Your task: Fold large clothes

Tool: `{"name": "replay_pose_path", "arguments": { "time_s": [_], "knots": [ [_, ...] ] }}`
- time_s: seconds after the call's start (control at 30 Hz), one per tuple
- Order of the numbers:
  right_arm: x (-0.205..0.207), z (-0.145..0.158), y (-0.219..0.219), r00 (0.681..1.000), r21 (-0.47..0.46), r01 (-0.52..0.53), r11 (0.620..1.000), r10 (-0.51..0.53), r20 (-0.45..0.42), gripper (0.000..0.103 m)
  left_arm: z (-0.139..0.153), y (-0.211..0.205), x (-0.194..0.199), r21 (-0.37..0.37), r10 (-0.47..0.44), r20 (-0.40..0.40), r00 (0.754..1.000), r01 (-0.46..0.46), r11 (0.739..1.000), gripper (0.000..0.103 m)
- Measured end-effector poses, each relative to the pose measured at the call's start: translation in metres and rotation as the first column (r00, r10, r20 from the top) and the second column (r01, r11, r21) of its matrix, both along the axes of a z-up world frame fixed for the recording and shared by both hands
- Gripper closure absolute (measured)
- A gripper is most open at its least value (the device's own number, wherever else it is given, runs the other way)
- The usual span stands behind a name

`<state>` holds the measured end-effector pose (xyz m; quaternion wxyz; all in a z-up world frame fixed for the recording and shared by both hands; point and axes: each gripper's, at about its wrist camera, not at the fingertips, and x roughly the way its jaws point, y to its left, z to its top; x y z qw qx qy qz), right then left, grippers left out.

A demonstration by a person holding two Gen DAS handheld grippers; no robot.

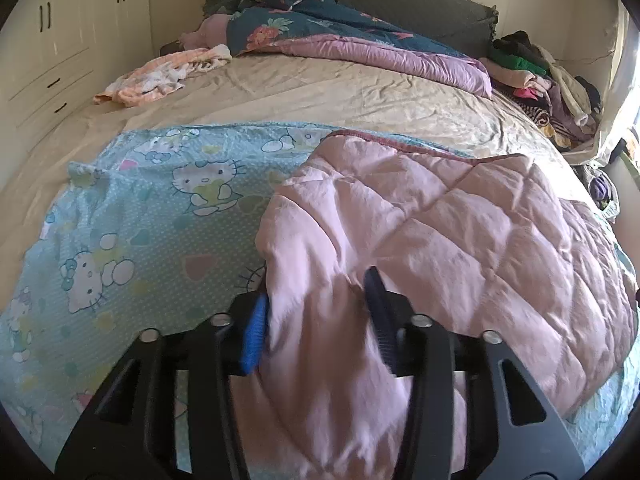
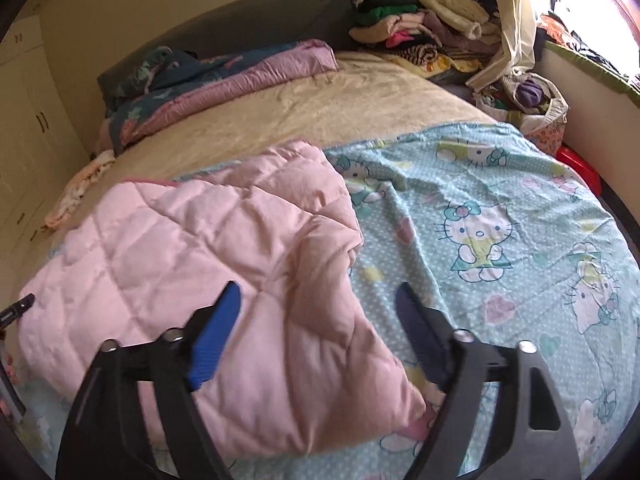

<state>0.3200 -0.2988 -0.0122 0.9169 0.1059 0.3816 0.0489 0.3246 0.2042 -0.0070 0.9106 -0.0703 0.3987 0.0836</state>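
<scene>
Pink quilt held by one gripper on the bed.

The left gripper pinched a bunched fold of the pink quilt between its fingers. The right gripper hung above the quilt's near corner, jaws spread and holding nothing. The quilt lay folded over on a blue cat-print sheet spread across the bed.

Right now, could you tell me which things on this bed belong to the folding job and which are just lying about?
Part of the job:
- pink quilted blanket, folded back over itself
- Hello Kitty sheet beneath it
- left gripper, shut on the blanket
- right gripper, open above its edge

Lying about:
- floral duvet by the headboard
- clothes pile
- peach garment
</scene>
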Motion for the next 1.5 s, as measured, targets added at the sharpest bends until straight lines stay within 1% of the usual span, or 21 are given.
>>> {"name": "replay_pose_path", "arguments": {
  "time_s": [0.07, 0.13, 0.2, 0.23, 0.3, 0.33, 0.4, 0.43, 0.57, 0.63, 0.8, 0.87, 1.0, 1.1, 1.23, 1.4, 1.5],
  "knots": [
    [-0.009, 0.009, 0.001, 1.000, 0.009, -0.001, 1.000, 0.001, 0.023, 0.008, 0.005, -0.001, -0.007, -0.012, -0.009, 0.010, 1.000, 0.009, 1.000, 0.053],
    [-0.019, 0.019, 0.001, 0.999, 0.029, -0.009, 1.000, 0.008, 0.041, 0.005, 0.010, -0.002, -0.014, -0.027, -0.008, 0.019, 1.000, 0.009, 1.000, 0.041],
    [-0.030, 0.027, 0.001, 0.998, 0.052, -0.018, 0.998, 0.015, 0.056, 0.005, 0.016, -0.004, -0.023, -0.036, -0.008, 0.033, 0.999, 0.009, 0.999, 0.037],
    [-0.034, 0.031, 0.002, 0.998, 0.059, -0.024, 0.998, 0.020, 0.061, 0.005, 0.019, -0.005, -0.027, -0.036, -0.007, 0.037, 0.999, 0.009, 0.999, 0.031],
    [-0.043, 0.038, 0.003, 0.997, 0.068, -0.033, 0.997, 0.028, 0.072, 0.004, 0.026, -0.008, -0.037, -0.031, -0.003, 0.049, 0.999, 0.005, 1.000, 0.024],
    [-0.046, 0.040, 0.004, 0.997, 0.069, -0.036, 0.997, 0.031, 0.076, 0.004, 0.029, -0.009, -0.041, -0.028, -0.002, 0.053, 0.999, 0.003, 1.000, 0.019],
    [-0.055, 0.046, 0.007, 0.995, 0.068, -0.046, 0.997, 0.040, 0.088, 0.004, 0.036, -0.012, -0.050, -0.017, 0.000, 0.065, 0.998, 0.001, 1.000, 0.012],
    [-0.060, 0.049, 0.009, 0.995, 0.065, -0.048, 0.997, 0.042, 0.094, 0.004, 0.038, -0.014, -0.053, -0.009, -0.002, 0.071, 0.998, 0.002, 1.000, 0.010],
    [-0.074, 0.057, 0.013, 0.992, 0.058, -0.069, 0.996, 0.062, 0.114, 0.004, 0.048, -0.022, -0.071, 0.034, -0.007, 0.096, 0.995, 0.003, 0.999, 0.010],
    [-0.081, 0.062, 0.015, 0.990, 0.053, -0.078, 0.996, 0.071, 0.124, 0.004, 0.052, -0.025, -0.077, 0.041, -0.013, 0.099, 0.995, 0.009, 0.999, 0.010],
    [-0.099, 0.070, 0.016, 0.987, 0.056, -0.086, 0.995, 0.078, 0.140, 0.004, 0.057, -0.031, -0.095, 0.032, -0.025, 0.107, 0.994, 0.022, 0.999, 0.010],
    [-0.105, 0.071, 0.016, 0.987, 0.060, -0.085, 0.995, 0.076, 0.139, 0.004, 0.056, -0.031, -0.101, 0.019, -0.023, 0.106, 0.994, 0.021, 1.000, 0.010],
    [-0.113, 0.068, 0.014, 0.990, 0.082, -0.072, 0.994, 0.061, 0.131, 0.004, 0.052, -0.035, -0.112, 0.020, -0.015, 0.104, 0.994, 0.013, 1.000, 0.010],
    [-0.117, 0.060, 0.014, 0.994, 0.104, -0.050, 0.993, 0.039, 0.104, 0.004, 0.044, -0.036, -0.117, -0.003, -0.006, 0.091, 0.996, 0.007, 1.000, 0.010],
    [-0.116, 0.045, 0.012, 0.998, 0.130, -0.009, 0.991, 0.001, 0.058, 0.004, 0.028, -0.034, -0.122, -0.051, 0.013, 0.056, 0.998, -0.010, 0.999, 0.010],
    [-0.107, 0.016, 0.012, 0.999, 0.164, 0.024, 0.986, -0.018, -0.041, 0.004, 0.008, -0.034, -0.125, -0.075, 0.027, 0.023, 0.999, -0.025, 0.997, 0.010],
    [-0.100, 0.001, 0.015, 0.996, 0.170, 0.042, 0.985, -0.028, -0.084, 0.004, -0.004, -0.031, -0.121, -0.139, 0.039, -0.001, 0.999, -0.039, 0.990, 0.010]
  ]
}}
